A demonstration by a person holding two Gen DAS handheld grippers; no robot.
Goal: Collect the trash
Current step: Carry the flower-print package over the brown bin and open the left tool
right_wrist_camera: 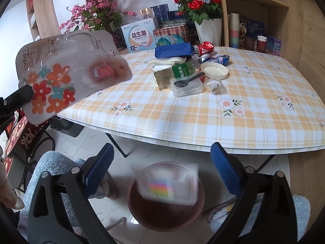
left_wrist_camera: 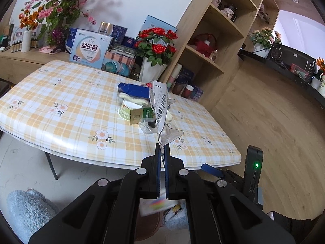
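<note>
Two grippers, left gripper [left_wrist_camera: 161,150] pinching a flowered packet [right_wrist_camera: 67,77], right gripper [right_wrist_camera: 162,162] spread above a bin [right_wrist_camera: 165,213], blurred wrapper [right_wrist_camera: 168,185] between.

Bright daylight; fisheye-warped edges

A flowery blister pack [right_wrist_camera: 67,77] is hanging clamped at its edge, a blurred rainbow wrapper [right_wrist_camera: 168,185] is dropping over the brown bin [right_wrist_camera: 142,219], more trash [right_wrist_camera: 182,69] is lying heaped on the bench [right_wrist_camera: 203,122].
</note>
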